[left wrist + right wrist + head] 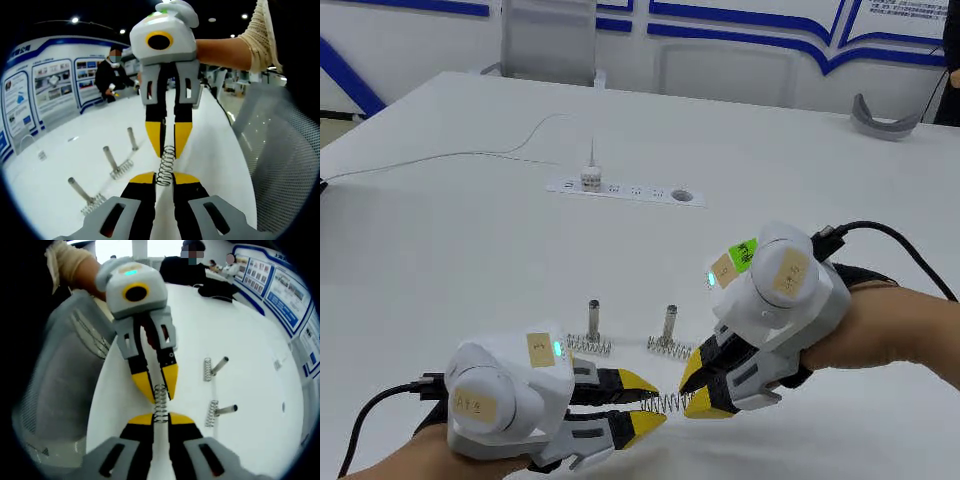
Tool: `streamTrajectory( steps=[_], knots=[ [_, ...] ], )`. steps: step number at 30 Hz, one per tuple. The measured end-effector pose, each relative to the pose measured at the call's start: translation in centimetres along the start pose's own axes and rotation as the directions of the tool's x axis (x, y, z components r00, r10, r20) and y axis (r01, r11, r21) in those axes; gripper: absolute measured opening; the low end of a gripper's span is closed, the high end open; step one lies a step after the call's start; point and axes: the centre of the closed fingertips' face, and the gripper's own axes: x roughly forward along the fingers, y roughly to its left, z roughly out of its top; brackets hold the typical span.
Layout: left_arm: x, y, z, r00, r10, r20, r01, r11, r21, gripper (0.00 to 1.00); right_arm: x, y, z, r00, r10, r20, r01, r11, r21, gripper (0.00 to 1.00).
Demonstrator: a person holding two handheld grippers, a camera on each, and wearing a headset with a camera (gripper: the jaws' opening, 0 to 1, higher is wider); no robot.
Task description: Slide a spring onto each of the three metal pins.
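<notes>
While it sits pinched, spring [668, 402], thin, silvery

- I see the left gripper [656, 402] and the right gripper [693, 388] both white-bodied, with black jaws tipped yellow.
- The right one carries a green label [744, 254] beside a tan one; the left one's labels are tan.
- The spring [667, 402] looks silvery.
- The pins [593, 318] are grey metal.
- The table [450, 230] is plain white.
- The wall [420, 35] is white with blue stripes.
- The cable [905, 252] is black.
</notes>
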Motion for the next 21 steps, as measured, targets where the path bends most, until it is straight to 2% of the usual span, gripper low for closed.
streamTrajectory(
  steps=[8,21],
  knots=[
    [0.0,0.0,-0.1,1.0000,0.001,-0.010,-0.001,1.000,0.004,0.11,-0.9,0.0,1.9,0.9993,-0.015,0.035,0.016,0.999,-0.028,0.11],
    [0.0,-0.2,0.1,1.0000,0.008,-0.002,-0.008,1.000,-0.006,0.11,-1.0,0.4,4.4,0.9966,-0.020,0.079,0.025,0.998,-0.061,0.11]
  ],
)
